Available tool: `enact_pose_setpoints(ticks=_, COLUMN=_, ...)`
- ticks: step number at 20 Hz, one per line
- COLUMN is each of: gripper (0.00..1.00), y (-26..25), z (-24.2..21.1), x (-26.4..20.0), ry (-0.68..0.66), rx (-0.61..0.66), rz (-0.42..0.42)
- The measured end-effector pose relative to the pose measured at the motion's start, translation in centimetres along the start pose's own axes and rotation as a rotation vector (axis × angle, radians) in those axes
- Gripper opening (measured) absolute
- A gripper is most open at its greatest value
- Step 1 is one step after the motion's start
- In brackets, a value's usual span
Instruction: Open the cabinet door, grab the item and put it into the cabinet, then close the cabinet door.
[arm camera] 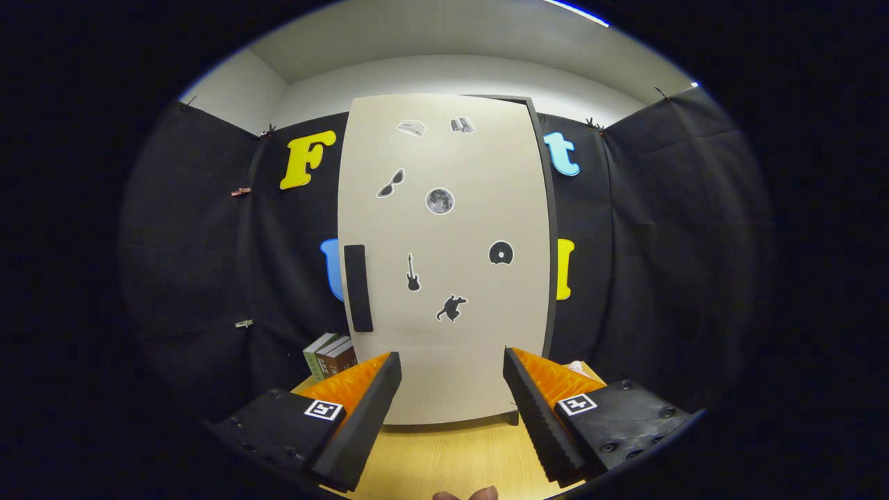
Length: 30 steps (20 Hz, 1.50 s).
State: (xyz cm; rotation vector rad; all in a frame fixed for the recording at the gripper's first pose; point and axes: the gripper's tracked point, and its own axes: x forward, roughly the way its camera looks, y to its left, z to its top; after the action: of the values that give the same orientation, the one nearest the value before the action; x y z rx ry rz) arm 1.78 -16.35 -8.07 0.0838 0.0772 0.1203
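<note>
A tall beige cabinet point(444, 257) stands on the wooden table straight ahead of me, its door shut and dotted with small stickers. A black vertical handle point(358, 287) runs along the door's left side, above and just ahead of my left finger. My gripper point(451, 364) is open, its orange and black fingers spread wide with only the cabinet's lower front showing between them. Nothing is held.
A few upright books point(330, 357) stand on the table point(451, 458) left of the cabinet, behind my left finger. Something pale pokes out behind my right finger point(575, 367). Black cloth walls close the booth on three sides. A fingertip point(479, 494) shows below the fingers.
</note>
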Motion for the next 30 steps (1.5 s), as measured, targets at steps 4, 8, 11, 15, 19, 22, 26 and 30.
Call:
enact_pose_setpoints(ticks=4, gripper=0.96, y=-0.13, z=0.02, x=-0.01, ry=-0.001, rx=0.004, rz=-0.007)
enact_pose_setpoints(ticks=8, gripper=0.96, y=-0.16, z=0.01, x=-0.03, ry=0.000, rx=0.004, rz=-0.008)
enact_pose_setpoints(ticks=11, gripper=0.96, y=-0.13, z=-0.03, x=-0.14, ry=0.004, rx=0.004, rz=-0.005)
enact_pose_setpoints(ticks=15, gripper=0.96, y=-0.24, z=0.00, x=-0.08, ry=0.001, rx=0.001, rz=-0.007)
enact_pose_setpoints(ticks=19, gripper=0.96, y=-0.17, z=0.03, x=-0.08, ry=-0.001, rx=0.005, rz=-0.009)
enact_pose_setpoints(ticks=22, gripper=0.96, y=-0.23, z=-0.01, x=-0.12, ry=0.001, rx=0.002, rz=-0.007)
enact_pose_setpoints(ticks=26, gripper=0.96, y=-0.26, z=0.02, x=-0.11, ry=-0.001, rx=0.004, rz=-0.009)
enact_pose_setpoints(ticks=30, gripper=0.96, y=-0.38, z=0.06, x=-0.07, ry=-0.005, rx=0.000, rz=-0.014)
